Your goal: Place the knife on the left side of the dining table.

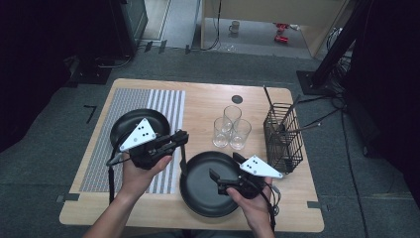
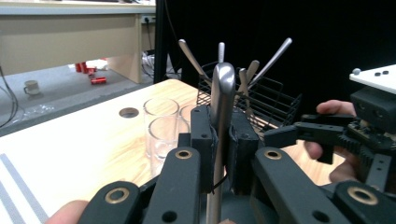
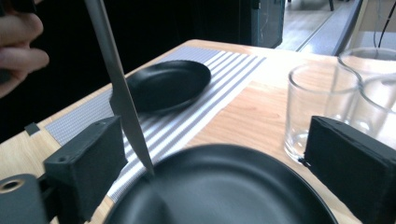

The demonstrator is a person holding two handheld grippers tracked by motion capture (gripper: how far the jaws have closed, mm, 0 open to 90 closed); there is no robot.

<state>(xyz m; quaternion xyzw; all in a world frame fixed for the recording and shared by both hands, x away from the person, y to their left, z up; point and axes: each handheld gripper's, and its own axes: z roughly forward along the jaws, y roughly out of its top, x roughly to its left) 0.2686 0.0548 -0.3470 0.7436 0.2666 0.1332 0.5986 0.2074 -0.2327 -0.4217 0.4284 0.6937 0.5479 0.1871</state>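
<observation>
Left gripper [image 1: 182,137] pinches a smooth steel knife [image 2: 221,100], blade hanging down. Right gripper [image 1: 225,167], jaws spread wide, hovers level over a round black plate [image 1: 198,191].

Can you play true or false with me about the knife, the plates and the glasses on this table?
1. The left gripper is shut on a knife. True.
2. The right gripper is squeezing a glass. False: its jaws stand wide open over the near plate, holding nothing.
3. There are three glasses on the table. True.
4. The basket is empty. False: cutlery stands in it.
5. The far plate sits on a striped mat. True.
</observation>
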